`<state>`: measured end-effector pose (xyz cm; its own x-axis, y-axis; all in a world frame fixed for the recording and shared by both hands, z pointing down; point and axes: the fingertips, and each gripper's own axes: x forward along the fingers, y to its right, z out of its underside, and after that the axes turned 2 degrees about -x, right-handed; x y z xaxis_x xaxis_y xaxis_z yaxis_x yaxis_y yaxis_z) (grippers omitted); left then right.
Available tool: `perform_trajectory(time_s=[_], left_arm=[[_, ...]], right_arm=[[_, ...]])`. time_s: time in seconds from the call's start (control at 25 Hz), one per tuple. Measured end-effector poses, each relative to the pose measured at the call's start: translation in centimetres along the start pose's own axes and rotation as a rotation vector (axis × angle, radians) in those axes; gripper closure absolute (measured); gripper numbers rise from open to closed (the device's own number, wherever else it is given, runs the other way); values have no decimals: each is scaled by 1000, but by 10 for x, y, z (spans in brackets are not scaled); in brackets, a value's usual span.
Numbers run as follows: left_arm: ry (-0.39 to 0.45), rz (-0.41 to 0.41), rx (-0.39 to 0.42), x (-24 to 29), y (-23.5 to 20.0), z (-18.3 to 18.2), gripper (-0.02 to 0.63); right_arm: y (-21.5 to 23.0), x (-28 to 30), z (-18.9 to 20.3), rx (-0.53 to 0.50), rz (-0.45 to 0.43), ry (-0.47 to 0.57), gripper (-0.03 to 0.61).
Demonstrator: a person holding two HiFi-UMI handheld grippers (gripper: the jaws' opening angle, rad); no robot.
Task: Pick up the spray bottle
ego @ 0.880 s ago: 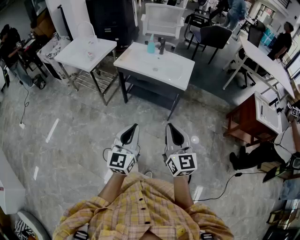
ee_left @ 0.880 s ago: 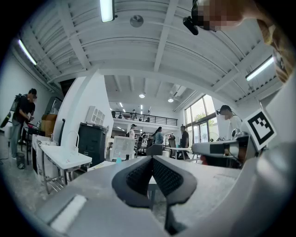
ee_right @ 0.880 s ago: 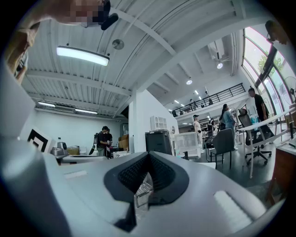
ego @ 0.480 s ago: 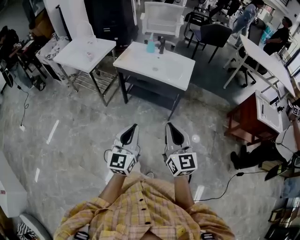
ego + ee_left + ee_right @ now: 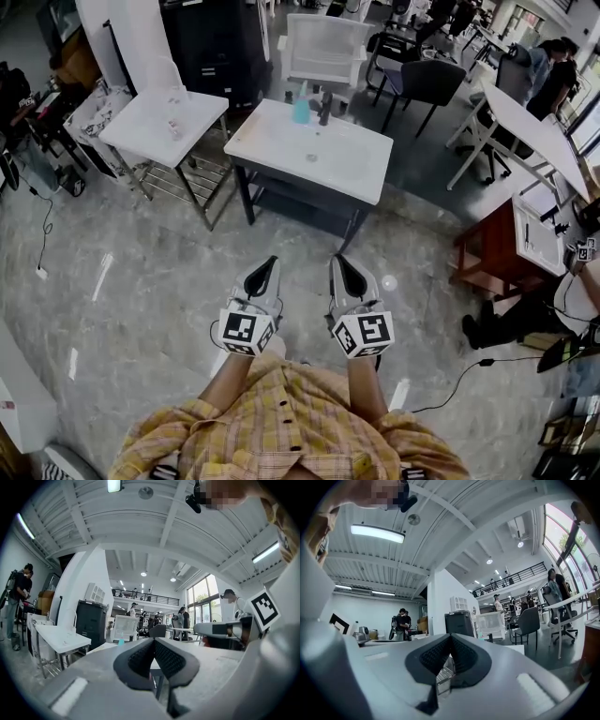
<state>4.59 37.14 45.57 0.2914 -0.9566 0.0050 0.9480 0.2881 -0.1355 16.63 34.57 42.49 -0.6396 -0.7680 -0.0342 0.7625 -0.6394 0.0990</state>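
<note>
The spray bottle [image 5: 301,110] is a small teal bottle standing at the back edge of the white sink counter [image 5: 356,173], next to a dark faucet [image 5: 324,105]. In the left gripper view the bottle [image 5: 121,641] is a tiny teal shape far ahead. My left gripper [image 5: 267,266] and right gripper [image 5: 339,262] are held side by side over the marble floor, well short of the counter. Both point level towards it. The left gripper [image 5: 153,642] has its jaws together with nothing between them, and so does the right gripper [image 5: 450,637].
A white side table [image 5: 141,127] on a metal frame stands left of the sink counter. A white chair [image 5: 323,47] and a dark chair [image 5: 431,80] are behind it. A brown desk [image 5: 497,244] and floor cables [image 5: 450,375] lie to the right. People stand at the back.
The sink counter and side table have come slightly nearer and lower in the head view. Both grippers stay shut, side by side in front of me.
</note>
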Motion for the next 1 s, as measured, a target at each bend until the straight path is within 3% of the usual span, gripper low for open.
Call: perform_trajectory(time_s=[0.48, 0.8, 1.0], left_arm=[[-2, 74, -6, 83, -92, -35, 615], [-15, 94, -26, 117, -124, -23, 615], [-35, 100, -16, 149, -143, -11, 615]], right_arm=[[4, 121, -17, 0, 68, 11, 577], [15, 159, -1, -7, 114, -16, 577], [28, 195, 14, 1, 93, -21, 577]])
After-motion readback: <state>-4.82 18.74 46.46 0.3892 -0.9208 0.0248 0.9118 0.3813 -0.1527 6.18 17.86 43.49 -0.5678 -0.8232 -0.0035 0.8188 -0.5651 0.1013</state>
